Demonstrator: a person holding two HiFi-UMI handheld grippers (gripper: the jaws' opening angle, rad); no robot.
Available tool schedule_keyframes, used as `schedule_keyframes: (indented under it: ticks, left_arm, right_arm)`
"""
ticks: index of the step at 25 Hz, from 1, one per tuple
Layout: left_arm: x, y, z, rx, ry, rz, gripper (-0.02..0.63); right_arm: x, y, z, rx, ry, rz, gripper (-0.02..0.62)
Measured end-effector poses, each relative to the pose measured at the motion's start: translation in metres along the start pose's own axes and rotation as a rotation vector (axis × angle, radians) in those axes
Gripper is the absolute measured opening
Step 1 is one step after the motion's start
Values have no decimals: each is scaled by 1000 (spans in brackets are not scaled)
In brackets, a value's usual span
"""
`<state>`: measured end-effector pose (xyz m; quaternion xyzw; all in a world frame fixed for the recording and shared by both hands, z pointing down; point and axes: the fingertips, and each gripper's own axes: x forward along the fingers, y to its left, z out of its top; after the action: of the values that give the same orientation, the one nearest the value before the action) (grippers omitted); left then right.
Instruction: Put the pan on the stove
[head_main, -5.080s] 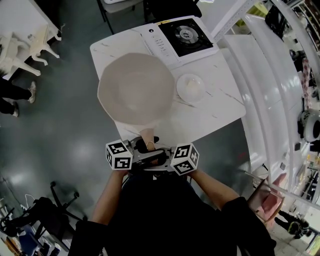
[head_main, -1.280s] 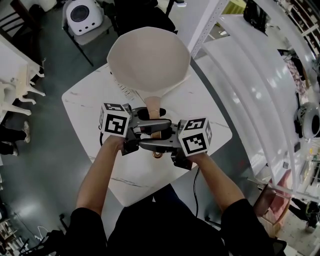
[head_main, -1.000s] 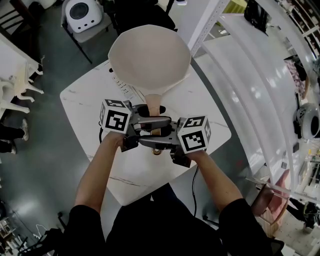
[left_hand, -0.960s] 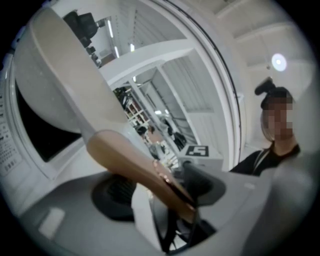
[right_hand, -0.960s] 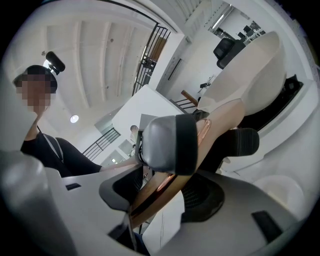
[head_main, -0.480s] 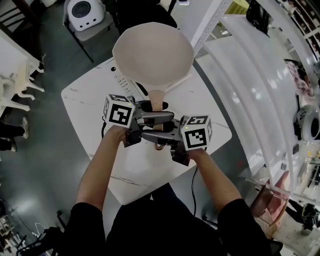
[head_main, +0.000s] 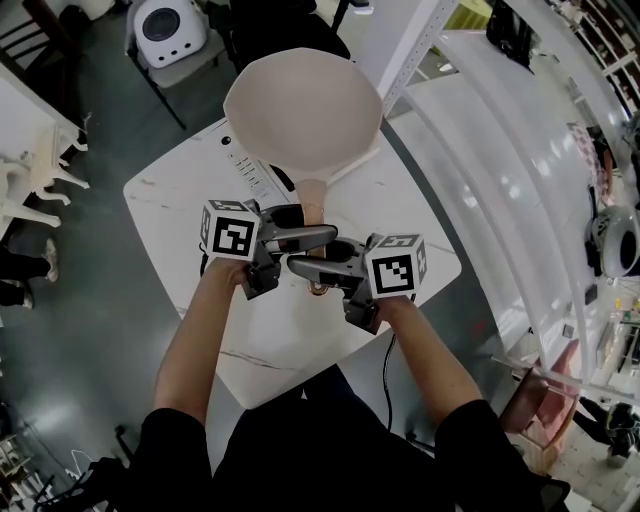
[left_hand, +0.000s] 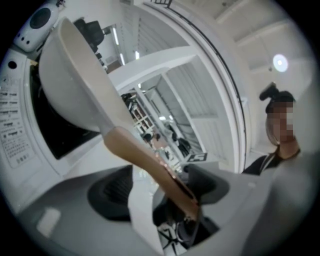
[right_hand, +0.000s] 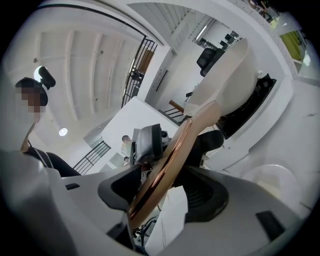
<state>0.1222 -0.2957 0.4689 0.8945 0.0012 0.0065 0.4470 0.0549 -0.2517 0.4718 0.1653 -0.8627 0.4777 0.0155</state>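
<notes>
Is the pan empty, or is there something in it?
Empty. The head view looks straight down into the pan and shows only its bare beige inside.

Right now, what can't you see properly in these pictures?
Stove burner: head view, the pan covers it.
Whether the pan sits flat: gripper views, its bowl hides the underside.
Labels on the stove panel: left gripper view, blurred.
Things on the shelf: head view, right edge cuts them off.

Head view looks steeply down — pan (head_main: 303, 115) at 12 o'clock; gripper views sit close, facing each other — share the handle (left_hand: 150, 165).
</notes>
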Motion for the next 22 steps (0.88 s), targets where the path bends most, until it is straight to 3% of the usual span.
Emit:
schedule_keyframes:
  ticks: [16, 19, 22]
  left_arm:
    - [-37, -23, 2, -18, -105, 84, 333]
    - [-50, -28, 2, -14, -133, 127, 283]
    - [-66, -33, 1, 38, -149, 192, 172]
  right_arm:
    - [-42, 10, -2, -31, -108, -156, 224]
    - [-54, 15, -1, -51, -145, -208, 222]
    - [-69, 20, 1, -83, -205, -285, 195]
